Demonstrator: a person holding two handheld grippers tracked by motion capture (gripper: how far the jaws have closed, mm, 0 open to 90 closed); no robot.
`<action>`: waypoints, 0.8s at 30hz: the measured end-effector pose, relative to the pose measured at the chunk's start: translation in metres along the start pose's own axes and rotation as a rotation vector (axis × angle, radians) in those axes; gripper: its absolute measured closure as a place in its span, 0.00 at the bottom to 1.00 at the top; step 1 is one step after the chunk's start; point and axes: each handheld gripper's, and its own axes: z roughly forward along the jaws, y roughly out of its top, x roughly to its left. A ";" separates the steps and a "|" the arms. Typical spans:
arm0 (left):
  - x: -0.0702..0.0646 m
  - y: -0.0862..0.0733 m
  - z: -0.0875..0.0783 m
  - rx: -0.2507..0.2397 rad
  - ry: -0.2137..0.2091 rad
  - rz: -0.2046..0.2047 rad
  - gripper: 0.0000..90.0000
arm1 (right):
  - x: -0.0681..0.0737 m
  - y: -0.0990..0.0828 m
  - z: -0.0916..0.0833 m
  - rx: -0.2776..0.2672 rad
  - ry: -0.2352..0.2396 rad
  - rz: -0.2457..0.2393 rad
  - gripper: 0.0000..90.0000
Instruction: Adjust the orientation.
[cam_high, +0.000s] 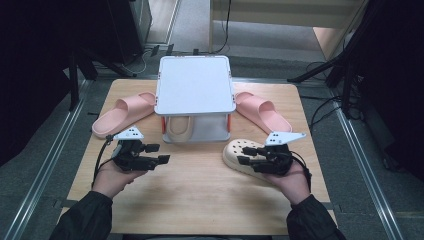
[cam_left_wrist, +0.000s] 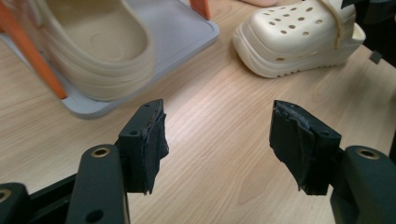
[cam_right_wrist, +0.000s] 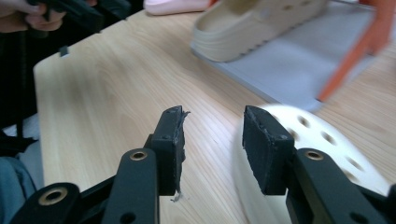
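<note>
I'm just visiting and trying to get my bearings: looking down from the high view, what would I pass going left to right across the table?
Left pink slipper → left gripper → grey shoe rack with a cream clog inside → right gripper at the loose cream clog → right pink slipper.

no readable text, labels, signs

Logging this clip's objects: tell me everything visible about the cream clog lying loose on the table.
The cream clog looks like soft moulded foam, with round holes over the toe, a heel strap and a ridged sole. It rests sole-down on the wooden table, right of the grey shoe rack. The right tongs stand open at it, not gripping.
</note>
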 end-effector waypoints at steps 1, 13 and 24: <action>-0.001 0.000 0.001 -0.004 -0.006 0.001 0.40 | 0.000 0.000 0.000 0.000 0.000 0.000 0.66; -0.008 0.009 0.028 0.049 -0.055 0.039 0.41 | -0.018 -0.029 -0.047 -0.017 -0.122 0.083 0.66; -0.015 0.023 0.043 0.041 -0.085 0.084 0.42 | -0.024 -0.046 -0.048 0.026 -0.140 0.138 0.62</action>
